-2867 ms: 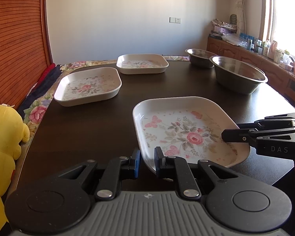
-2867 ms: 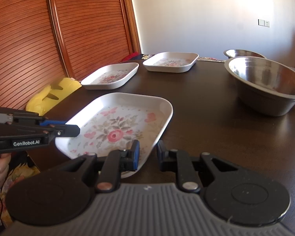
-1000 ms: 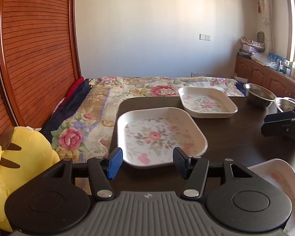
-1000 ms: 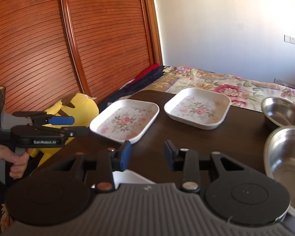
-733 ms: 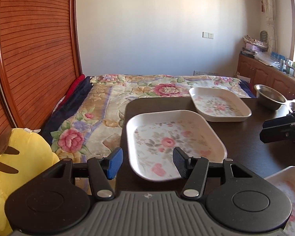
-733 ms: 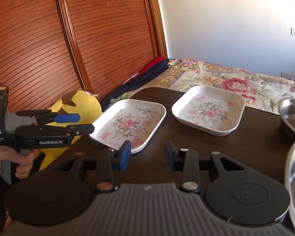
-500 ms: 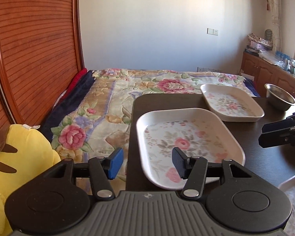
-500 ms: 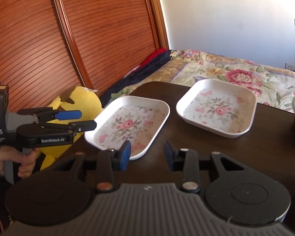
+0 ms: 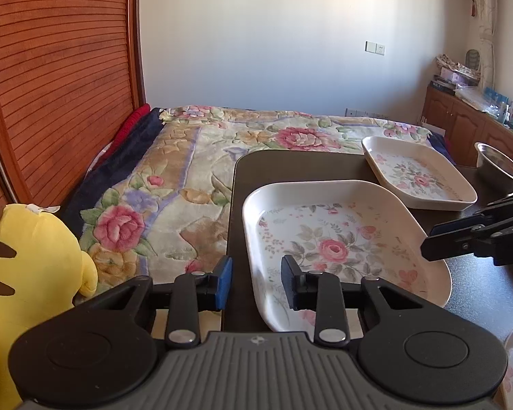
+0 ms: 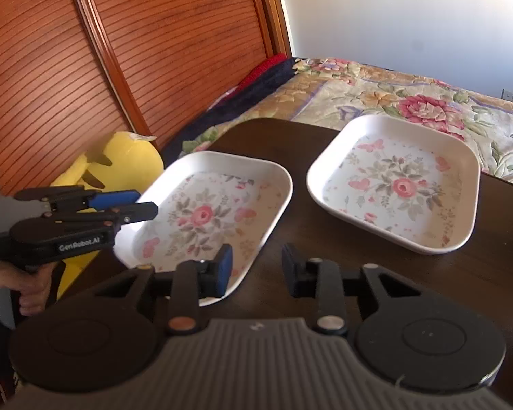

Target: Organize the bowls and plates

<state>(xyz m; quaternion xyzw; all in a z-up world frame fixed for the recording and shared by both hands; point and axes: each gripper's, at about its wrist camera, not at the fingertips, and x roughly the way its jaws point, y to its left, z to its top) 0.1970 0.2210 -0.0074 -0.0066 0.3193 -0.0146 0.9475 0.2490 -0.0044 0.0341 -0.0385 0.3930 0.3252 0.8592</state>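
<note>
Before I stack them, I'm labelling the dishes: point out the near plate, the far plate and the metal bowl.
near plate (image 9: 328, 249), left wrist view, centre rose
far plate (image 9: 420, 181), left wrist view, painted floor
metal bowl (image 9: 499, 164), left wrist view, inside wall

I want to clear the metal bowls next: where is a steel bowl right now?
In the left wrist view a steel bowl sits at the far right edge on the dark table, just beyond the farther floral plate.
</note>
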